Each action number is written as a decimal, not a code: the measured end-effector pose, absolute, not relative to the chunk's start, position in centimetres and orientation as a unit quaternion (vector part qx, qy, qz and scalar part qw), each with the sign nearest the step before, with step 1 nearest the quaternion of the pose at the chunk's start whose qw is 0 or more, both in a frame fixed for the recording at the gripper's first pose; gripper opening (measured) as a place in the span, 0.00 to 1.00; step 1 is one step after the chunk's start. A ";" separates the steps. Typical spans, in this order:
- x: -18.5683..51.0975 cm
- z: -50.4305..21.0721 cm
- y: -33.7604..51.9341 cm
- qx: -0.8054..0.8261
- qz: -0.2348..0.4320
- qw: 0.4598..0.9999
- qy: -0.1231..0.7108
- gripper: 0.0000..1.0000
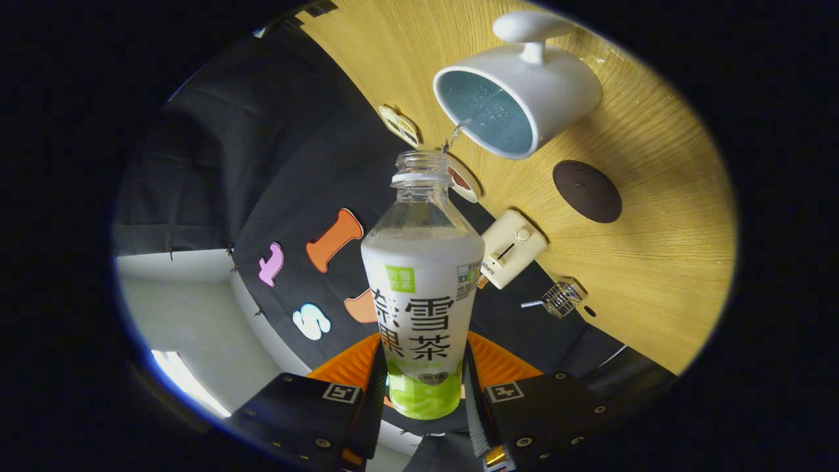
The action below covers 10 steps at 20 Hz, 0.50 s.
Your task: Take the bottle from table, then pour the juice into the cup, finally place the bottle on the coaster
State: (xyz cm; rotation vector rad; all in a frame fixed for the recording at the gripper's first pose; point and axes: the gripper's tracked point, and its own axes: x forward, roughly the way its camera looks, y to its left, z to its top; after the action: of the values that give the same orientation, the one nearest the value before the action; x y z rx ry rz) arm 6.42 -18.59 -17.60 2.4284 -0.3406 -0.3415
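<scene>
One gripper (423,393) tilted, clamping bottle (423,288), pouring into cup (518,98)

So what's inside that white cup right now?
The white cup has a pale blue inside speckled with droplets, and a thin stream from the open bottle is landing at its rim. How much liquid has pooled is hidden by the cup's wall. The tongs grip the bottle.

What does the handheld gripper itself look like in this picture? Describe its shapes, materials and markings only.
The gripper has two flat, blocky jaws, one on each side of the bottle. Each jaw has a dark plate on top, fixed with small round silver screws and marked with a square black-and-white tag near its inner corner. Behind the plates sits an orange body panel. A small brass-coloured fitting shows at the foot of one jaw.
</scene>
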 end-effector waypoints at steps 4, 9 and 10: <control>6.7 -17.4 -18.2 0.932 -0.127 0.315 -0.127 0.55; 6.8 -17.3 -18.3 0.935 -0.123 0.305 -0.135 0.55; 6.9 -17.4 -18.4 0.934 -0.123 0.308 -0.135 0.55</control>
State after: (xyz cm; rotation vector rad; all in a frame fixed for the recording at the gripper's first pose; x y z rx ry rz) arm 6.86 -18.36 -17.35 2.4678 -0.3581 -0.3259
